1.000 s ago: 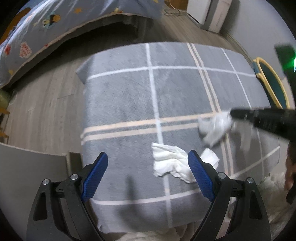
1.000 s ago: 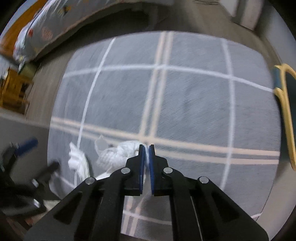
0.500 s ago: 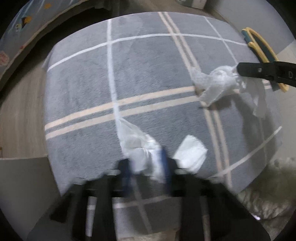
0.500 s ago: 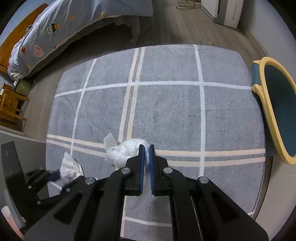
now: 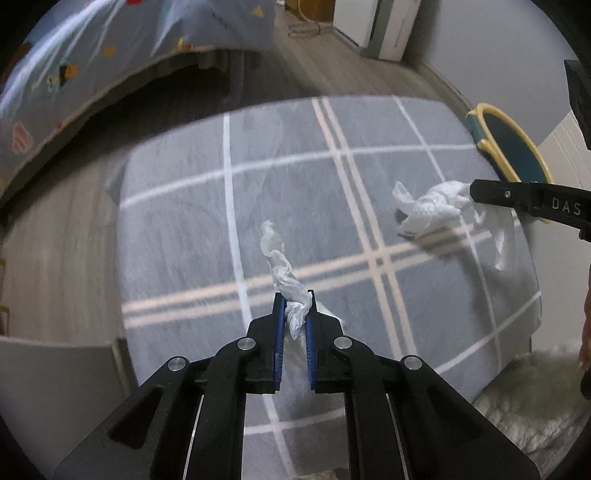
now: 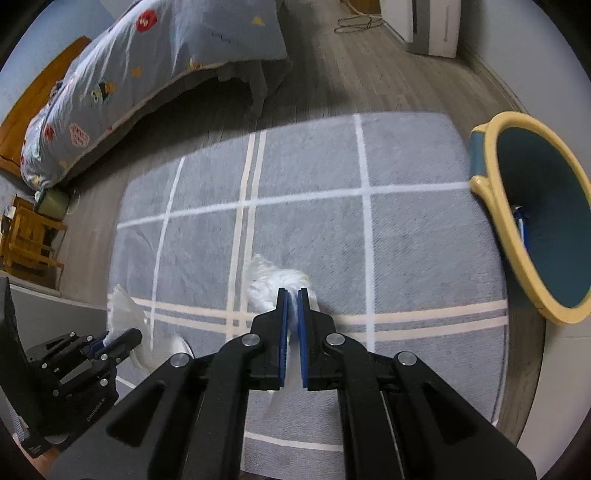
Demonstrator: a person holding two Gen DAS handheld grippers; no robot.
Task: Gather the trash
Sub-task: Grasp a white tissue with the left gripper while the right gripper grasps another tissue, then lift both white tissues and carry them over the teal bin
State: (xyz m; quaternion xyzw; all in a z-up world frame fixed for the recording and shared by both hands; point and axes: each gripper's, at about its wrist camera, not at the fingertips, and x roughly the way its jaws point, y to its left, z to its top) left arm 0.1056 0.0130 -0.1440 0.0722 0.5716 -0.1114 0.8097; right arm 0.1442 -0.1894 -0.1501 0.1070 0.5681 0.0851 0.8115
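My left gripper [image 5: 294,301] is shut on a white crumpled tissue [image 5: 282,275] and holds it above the grey plaid rug [image 5: 177,236]. My right gripper [image 6: 291,295] is shut on another crumpled white tissue [image 6: 275,286], also lifted over the rug [image 6: 413,251]. In the left wrist view the right gripper's tissue [image 5: 430,210] hangs at the right. In the right wrist view the left gripper [image 6: 122,338] shows at the lower left with its tissue [image 6: 123,314]. A blue bin with a yellow rim [image 6: 532,221] stands at the rug's right edge; it also shows in the left wrist view [image 5: 509,147].
A bed with a patterned quilt [image 6: 122,81] stands at the back left. A wooden stool [image 6: 26,240] is at the left. A white appliance [image 6: 432,26] stands at the back right. A fluffy white rug [image 5: 528,398] lies at the near right.
My left gripper closed on the tissue lying on the rug and lifted it. My right gripper rose with its tissue and the bin came closer into view.
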